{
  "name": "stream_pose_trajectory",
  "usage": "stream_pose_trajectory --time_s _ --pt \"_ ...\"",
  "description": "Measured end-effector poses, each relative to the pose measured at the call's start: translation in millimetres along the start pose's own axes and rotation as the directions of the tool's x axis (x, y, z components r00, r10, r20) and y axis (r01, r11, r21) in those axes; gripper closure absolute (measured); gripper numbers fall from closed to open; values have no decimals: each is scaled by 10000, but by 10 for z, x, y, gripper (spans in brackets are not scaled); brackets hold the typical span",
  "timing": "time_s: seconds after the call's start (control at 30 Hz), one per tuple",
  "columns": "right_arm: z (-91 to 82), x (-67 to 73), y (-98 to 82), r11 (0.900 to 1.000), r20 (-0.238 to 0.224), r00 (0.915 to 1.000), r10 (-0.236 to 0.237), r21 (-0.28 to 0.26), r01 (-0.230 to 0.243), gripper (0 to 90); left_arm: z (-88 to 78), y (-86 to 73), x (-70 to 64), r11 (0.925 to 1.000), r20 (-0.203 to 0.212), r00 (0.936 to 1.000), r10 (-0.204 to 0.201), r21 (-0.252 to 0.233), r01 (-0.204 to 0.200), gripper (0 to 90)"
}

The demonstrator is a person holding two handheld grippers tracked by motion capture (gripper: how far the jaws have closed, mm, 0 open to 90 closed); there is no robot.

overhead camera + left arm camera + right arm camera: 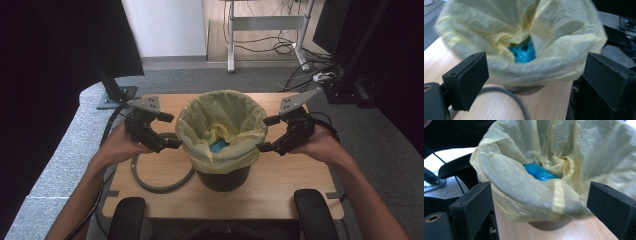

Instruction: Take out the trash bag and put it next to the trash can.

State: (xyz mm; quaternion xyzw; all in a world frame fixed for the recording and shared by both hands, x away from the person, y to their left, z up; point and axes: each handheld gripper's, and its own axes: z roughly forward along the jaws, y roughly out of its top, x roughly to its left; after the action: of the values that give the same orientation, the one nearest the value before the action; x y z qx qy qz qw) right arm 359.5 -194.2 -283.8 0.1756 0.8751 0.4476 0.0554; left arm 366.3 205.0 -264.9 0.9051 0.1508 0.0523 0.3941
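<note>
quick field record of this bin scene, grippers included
bin: dark bin on the wooden table
liner: yellow bag folded over the rim
inside: blue item
ring: grey ring flat on the table, left of the bin
left gripper: open beside the bag
right gripper: open beside the bag

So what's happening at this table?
A person holds a claw in each hand, the left claw and the right claw, on either side of a small bin lined with a yellow bag. Both claws are open, beside the bag's rim and gripping nothing. Something blue lies inside, and a grey ring rests on the table.
</note>
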Motion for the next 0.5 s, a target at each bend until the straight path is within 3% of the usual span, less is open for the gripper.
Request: stream_pose_trajectory --time_s 0.27,0.5 --pt "260 101 101 9980 -522 9970 -566 261 580 102 239 92 -131 9975 508 9968 616 327 -633 85" --pt "496 195 121 9927 -1296 9864 -1014 523 1089 147 428 58 -174 9914 647 9939 892 903 -949 166"
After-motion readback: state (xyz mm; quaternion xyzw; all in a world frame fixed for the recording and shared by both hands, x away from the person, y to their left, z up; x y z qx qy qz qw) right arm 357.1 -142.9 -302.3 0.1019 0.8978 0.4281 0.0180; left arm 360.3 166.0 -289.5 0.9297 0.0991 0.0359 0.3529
